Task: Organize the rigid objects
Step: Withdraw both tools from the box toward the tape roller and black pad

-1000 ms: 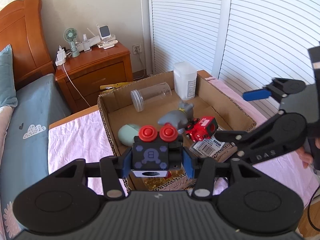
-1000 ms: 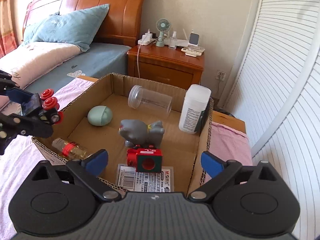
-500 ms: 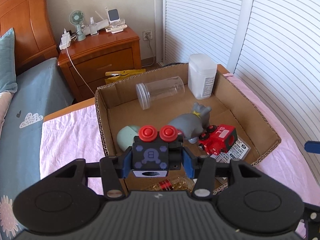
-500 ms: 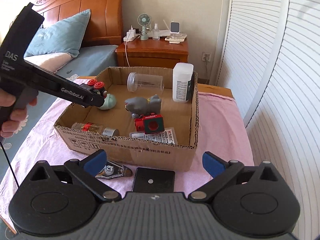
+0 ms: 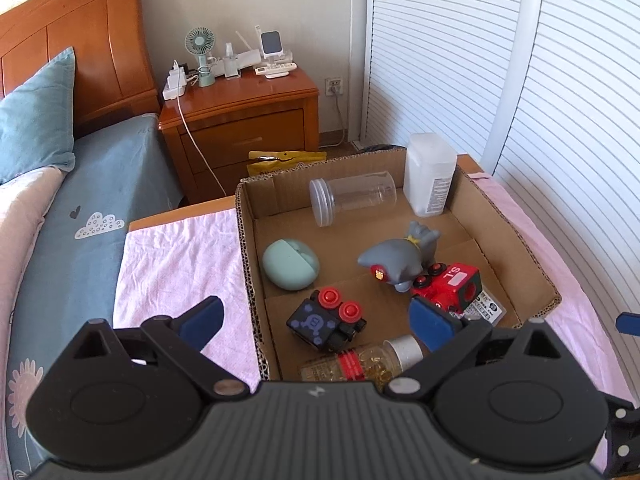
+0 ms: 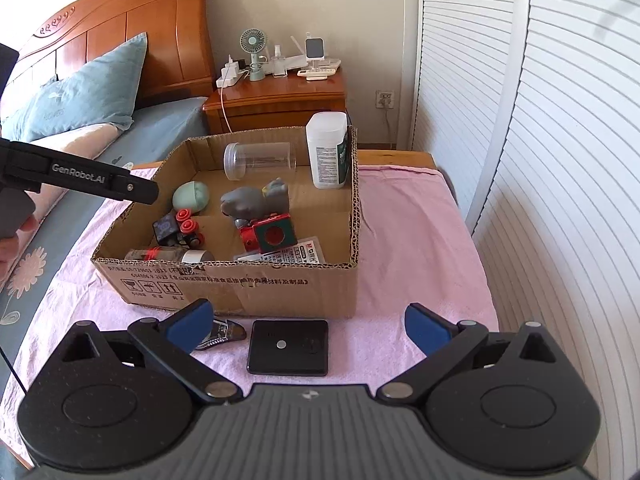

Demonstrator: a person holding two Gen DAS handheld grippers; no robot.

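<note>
Left gripper (image 5: pixel 316 320) jaws opening, empty, above the black toy car (image 5: pixel 326 322) in the cardboard box (image 5: pixel 516 236). Right gripper (image 6: pixel 308 326) spread wide, empty — near the black square pad (image 6: pixel 288 346); closing carelessly could snag the pink cloth (image 6: pixel 412 232).

Bright daylight fills both views, with glare on the white slatted doors (image 5: pixel 460 60) and a sheen on the wooden nightstand (image 6: pixel 280 92). Shadows are soft. Focus is sharp; fisheye bending curves straight lines near dark corners.

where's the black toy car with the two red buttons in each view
Left wrist view: black toy car lies lower centre, on the box floor near the left wall.
Right wrist view: it sits left of centre, in the box's near-left part.
Shared landmark: the mint green egg-shaped case just behind it.
</note>
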